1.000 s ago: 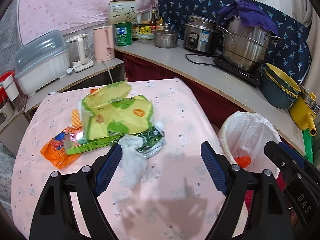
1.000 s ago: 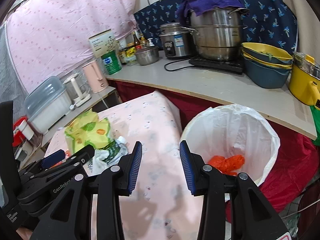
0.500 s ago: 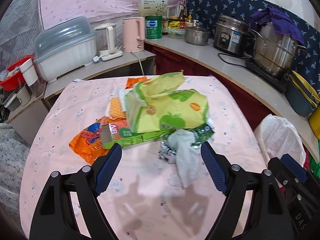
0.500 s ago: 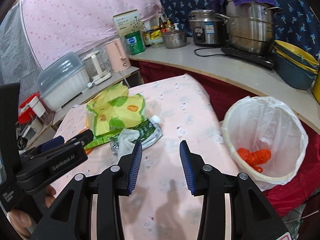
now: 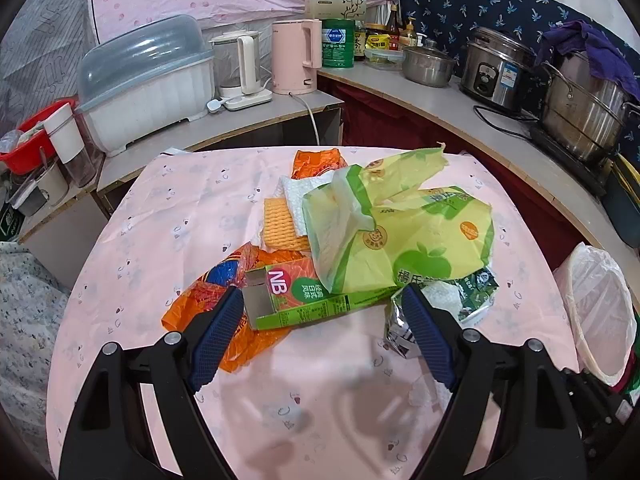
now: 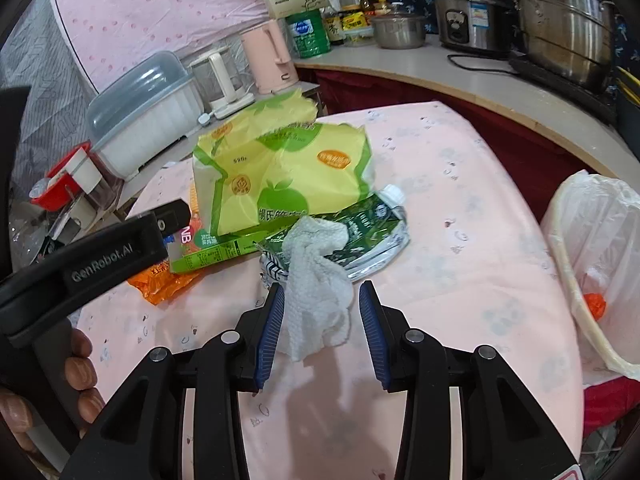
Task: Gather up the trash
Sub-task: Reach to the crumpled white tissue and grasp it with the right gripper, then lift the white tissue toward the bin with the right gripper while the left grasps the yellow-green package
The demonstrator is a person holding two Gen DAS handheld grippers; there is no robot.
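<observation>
Left wrist view: the left gripper (image 5: 322, 316) is spread wide and grasps nothing, its blue pads on either side of the green carton (image 5: 304, 300) at frame centre, which lies under the yellow-green bag (image 5: 404, 236) on the pink table (image 5: 160, 216).

Right wrist view: the right gripper (image 6: 322, 316) stands partly parted, unclenched, the crumpled white tissue (image 6: 320, 280) lying between its pads at centre. The lined bin (image 6: 600, 256) sits at the right edge.
</observation>
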